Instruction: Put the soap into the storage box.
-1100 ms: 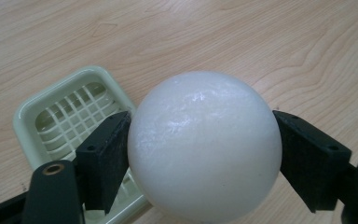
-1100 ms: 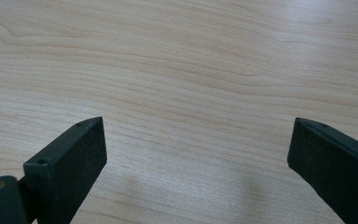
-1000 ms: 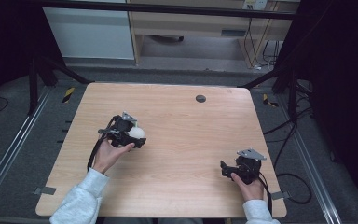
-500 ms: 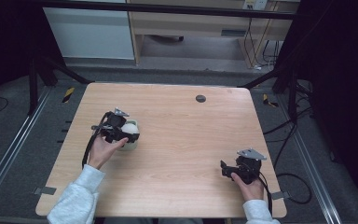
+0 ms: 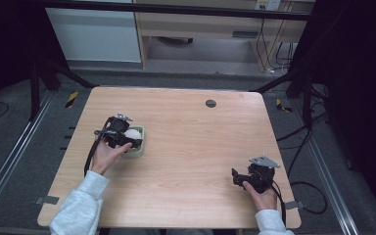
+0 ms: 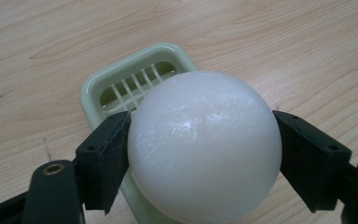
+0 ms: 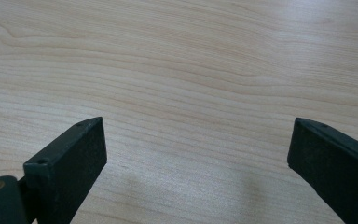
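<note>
Two black fingers [image 6: 105, 161] of the left gripper [image 6: 200, 158] pinch the smooth white ball [image 6: 204, 147] just above the green dish [image 6: 121, 84], so it might slip and roll off; the right gripper [image 7: 196, 163] is spread wide.

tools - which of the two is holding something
The left tool: its jaws are shut on a white ball above a pale green slotted dish. The right tool stands open over bare table.

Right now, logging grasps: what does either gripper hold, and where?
Left gripper clamps the white ball across its widest part, above the green tray. Right gripper holds nothing.
</note>
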Motion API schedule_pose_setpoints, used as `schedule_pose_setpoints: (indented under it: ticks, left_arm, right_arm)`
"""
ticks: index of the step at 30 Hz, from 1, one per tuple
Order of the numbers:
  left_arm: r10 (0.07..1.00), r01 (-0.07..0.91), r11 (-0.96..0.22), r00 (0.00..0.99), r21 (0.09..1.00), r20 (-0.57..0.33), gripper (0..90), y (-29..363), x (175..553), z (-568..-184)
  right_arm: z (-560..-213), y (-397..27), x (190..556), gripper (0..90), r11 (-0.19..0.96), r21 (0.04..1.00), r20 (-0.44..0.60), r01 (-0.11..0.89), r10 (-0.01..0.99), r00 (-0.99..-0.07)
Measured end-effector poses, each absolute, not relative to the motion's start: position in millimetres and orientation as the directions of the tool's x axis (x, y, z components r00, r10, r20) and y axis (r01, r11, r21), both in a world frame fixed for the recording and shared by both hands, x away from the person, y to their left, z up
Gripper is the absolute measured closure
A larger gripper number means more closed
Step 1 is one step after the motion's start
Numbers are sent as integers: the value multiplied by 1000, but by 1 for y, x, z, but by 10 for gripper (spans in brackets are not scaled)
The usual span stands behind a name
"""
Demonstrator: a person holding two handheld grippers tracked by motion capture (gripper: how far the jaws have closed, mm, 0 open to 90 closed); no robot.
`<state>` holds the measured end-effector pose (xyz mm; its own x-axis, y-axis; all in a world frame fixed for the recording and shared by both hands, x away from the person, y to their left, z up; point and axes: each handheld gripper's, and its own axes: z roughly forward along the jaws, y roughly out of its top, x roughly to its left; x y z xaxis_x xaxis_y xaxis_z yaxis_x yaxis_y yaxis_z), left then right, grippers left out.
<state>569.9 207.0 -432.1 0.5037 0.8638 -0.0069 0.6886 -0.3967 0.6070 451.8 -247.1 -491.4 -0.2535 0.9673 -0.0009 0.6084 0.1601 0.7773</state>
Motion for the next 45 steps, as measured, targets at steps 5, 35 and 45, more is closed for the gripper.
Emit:
schedule_pose_setpoints:
  ticks: [5,35,45]
  left_arm:
    - [863,692,-402,505,600,-4,226,207,572,-435]
    - [870,724,-413,493,553,4,226,209,579,-454]
    - [871,725,-412,492,553,3,226,210,579,-455]
  right_arm:
    - [-492,-247,452,49,159,776,0,610,967,-253]
    - [-492,-247,452,48,166,774,-4,611,966,-258]
    - [-492,-246,452,49,168,773,-7,611,967,-256]
